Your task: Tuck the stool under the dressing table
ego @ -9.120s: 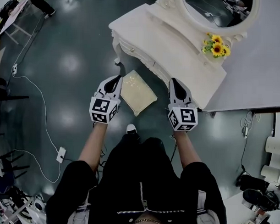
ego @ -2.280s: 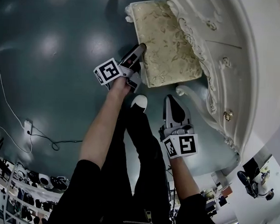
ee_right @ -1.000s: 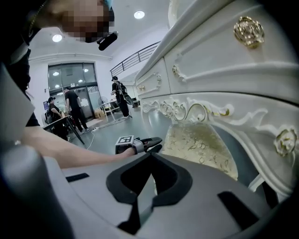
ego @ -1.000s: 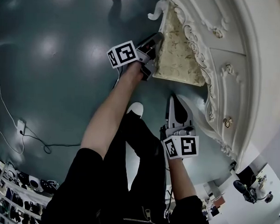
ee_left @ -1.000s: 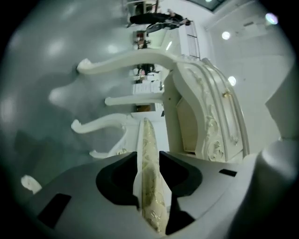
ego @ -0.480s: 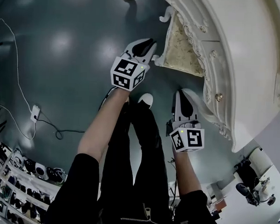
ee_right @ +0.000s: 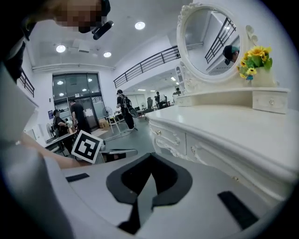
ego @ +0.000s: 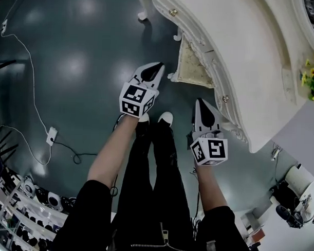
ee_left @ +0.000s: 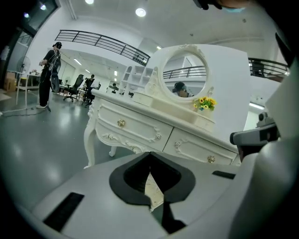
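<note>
Stool (ego: 192, 67) under dressing table (ego: 241, 58), clear only from head view; left fingers (ee_left: 132, 176) just closed, right fingers (ee_right: 123, 179) together.

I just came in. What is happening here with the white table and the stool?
A person stands at the dressing table with a gripper in each hand. The stool sits mostly under it; only part of it shows. The left gripper has just closed its jaws on nothing; the right gripper is shut and empty too. Neither touches the stool.
</note>
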Motion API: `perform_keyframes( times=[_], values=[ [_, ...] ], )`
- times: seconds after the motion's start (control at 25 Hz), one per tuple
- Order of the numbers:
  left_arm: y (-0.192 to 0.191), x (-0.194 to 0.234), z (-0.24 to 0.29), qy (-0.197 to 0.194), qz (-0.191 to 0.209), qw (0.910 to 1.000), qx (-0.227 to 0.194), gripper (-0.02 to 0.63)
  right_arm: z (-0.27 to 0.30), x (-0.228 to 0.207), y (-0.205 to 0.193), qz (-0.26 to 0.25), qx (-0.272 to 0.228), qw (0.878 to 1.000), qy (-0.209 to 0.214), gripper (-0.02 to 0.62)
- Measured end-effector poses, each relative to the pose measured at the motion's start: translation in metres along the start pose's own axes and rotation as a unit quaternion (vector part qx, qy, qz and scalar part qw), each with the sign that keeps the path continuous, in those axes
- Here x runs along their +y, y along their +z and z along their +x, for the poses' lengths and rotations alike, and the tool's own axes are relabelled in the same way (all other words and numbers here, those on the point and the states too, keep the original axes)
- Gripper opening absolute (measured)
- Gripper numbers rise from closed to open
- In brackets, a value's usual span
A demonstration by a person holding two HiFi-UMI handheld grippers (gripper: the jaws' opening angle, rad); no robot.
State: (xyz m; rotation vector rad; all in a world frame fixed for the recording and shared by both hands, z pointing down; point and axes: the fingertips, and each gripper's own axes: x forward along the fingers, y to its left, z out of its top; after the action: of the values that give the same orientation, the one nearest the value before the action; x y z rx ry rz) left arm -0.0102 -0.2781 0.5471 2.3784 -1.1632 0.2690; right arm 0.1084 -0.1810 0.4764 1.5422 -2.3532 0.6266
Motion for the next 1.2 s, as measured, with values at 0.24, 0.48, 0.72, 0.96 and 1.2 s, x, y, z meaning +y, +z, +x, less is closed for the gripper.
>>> perform_keyframes(
  times=[0.24, 0.48, 0.72, 0.96, 1.2],
  values=[
    [0.056, -0.040, -0.050, -0.008, 0.053, 0.9983, 0.020, 0.021, -0.037, 0.007, 0.060, -0.006, -0.026, 1.000, -0.006, 0.006],
    [0.107, -0.082, -0.079, -0.021, 0.090, 0.9955, 0.020, 0.021, -0.067, 0.005, 0.106, -0.018, -0.046, 0.999, -0.003, 0.006],
    [0.156, -0.112, -0.109, -0.017, 0.098, 0.9950, -0.007, 0.021, -0.094, 0.011, 0.146, -0.038, -0.072, 0.997, 0.006, 0.006],
    [0.191, -0.137, -0.129, -0.017, 0.110, 0.9935, -0.022, 0.021, -0.114, 0.017, 0.172, -0.065, -0.078, 0.995, 0.027, 0.006],
    [0.234, -0.161, -0.151, -0.029, 0.152, 0.9872, -0.039, 0.021, -0.137, 0.021, 0.215, -0.080, -0.123, 0.989, 0.028, 0.006]
  ],
)
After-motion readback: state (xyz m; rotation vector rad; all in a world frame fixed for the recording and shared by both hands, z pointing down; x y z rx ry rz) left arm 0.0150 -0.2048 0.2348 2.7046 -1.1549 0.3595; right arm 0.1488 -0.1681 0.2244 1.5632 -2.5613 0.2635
